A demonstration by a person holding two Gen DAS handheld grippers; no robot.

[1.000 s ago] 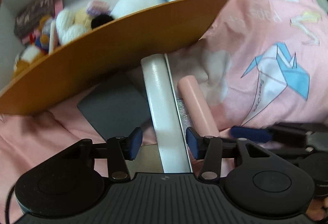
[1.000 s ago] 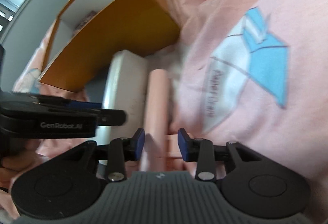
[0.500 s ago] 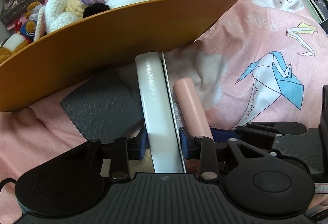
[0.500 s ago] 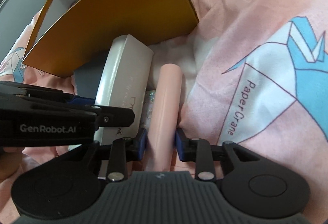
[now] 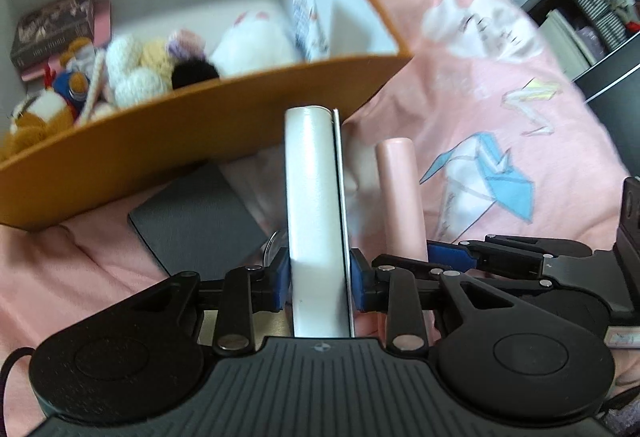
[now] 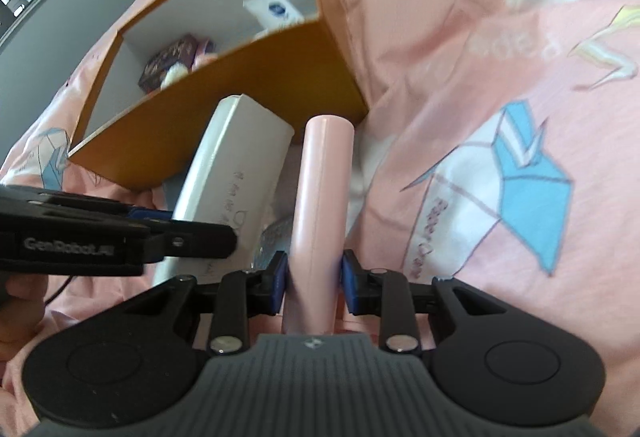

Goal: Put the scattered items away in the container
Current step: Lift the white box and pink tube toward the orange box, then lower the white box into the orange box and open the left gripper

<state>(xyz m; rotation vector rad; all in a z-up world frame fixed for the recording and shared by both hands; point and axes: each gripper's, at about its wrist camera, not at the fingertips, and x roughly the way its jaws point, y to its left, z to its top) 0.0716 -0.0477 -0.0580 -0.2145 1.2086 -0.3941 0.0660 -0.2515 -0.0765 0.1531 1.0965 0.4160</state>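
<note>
Left wrist view: the left tool (image 5: 319,285) is clenched on a slim white box (image 5: 314,205), its blue pads pressing both long sides; the jaws have just been closing onto it. The box stands on its narrow edge, pointing away from the camera toward an orange container (image 5: 168,133) with white inner walls. Inside the container lie crocheted toys (image 5: 136,69), a white plush (image 5: 252,45) and a dark book (image 5: 52,29). A flat grey pad (image 5: 196,221) lies on the pink bedsheet (image 5: 480,109) just in front of the container. To the right of the box is a pink tube (image 5: 400,197), with the right tool (image 5: 448,257) reaching in from the right edge.

Right wrist view: the right tool (image 6: 313,279) is clenched on the pink tube (image 6: 322,197), pads against both sides, jaws having just been closing. The tube points toward the container's near corner (image 6: 240,93). Just left of it is the white box (image 6: 232,181), gripped by the left tool (image 6: 192,233). A blue paper-crane print (image 6: 524,181) marks the bedsheet on the right.
</note>
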